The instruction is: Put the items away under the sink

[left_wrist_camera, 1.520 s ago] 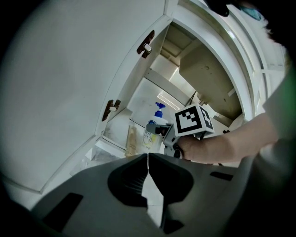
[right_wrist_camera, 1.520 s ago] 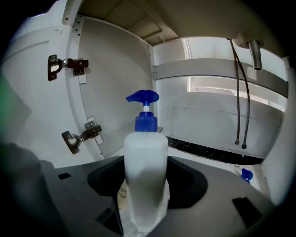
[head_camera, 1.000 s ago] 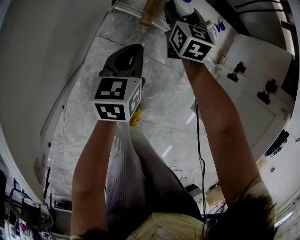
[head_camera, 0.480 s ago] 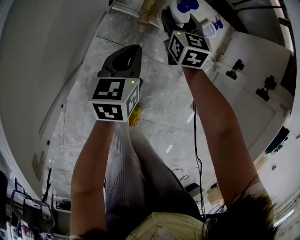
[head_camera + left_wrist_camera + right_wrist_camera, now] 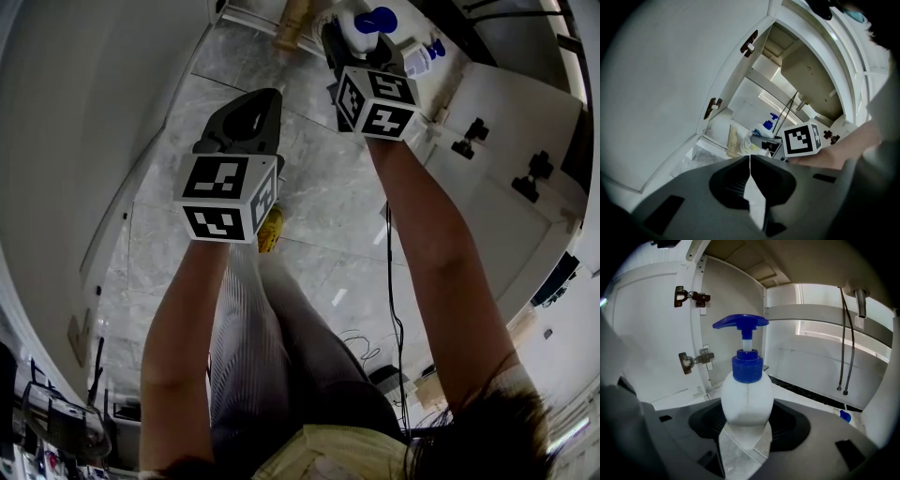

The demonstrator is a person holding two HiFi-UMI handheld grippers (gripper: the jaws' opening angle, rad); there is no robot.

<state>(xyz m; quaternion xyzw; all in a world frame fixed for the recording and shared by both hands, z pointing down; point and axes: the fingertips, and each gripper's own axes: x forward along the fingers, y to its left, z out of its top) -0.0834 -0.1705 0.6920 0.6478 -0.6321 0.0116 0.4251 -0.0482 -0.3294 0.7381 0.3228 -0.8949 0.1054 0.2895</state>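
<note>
The right gripper (image 5: 746, 426) has its jaws clamped on the lower body of a white pump bottle (image 5: 747, 397). The bottle has a blue collar and a blue pump head and stands upright between the jaws. It is held at the mouth of the open cabinet (image 5: 806, 348) under the sink, just beside the hinged door (image 5: 661, 329). I cannot tell whether its base touches anything.

The cabinet is white inside, with a dark strip along the foot of its back wall. Two thin hoses (image 5: 847, 341) hang down at the right.

The left gripper (image 5: 750, 157) is held back from the opening with its jaws pressed together on nothing. Past its tips, a second pump bottle (image 5: 765, 129) and a tan packet (image 5: 736, 141) stand side by side at the cabinet's front edge, just beyond the right gripper's marker cube.

From the head view the floor (image 5: 314, 192) is pale grey veined stone tile (glossy, with streaks of reflected light). Both forearms reach down over it, the right one further forward. A white door (image 5: 502, 131) lies swung open at the right, and a dark cable (image 5: 394, 281) trails across the tiles.
</note>
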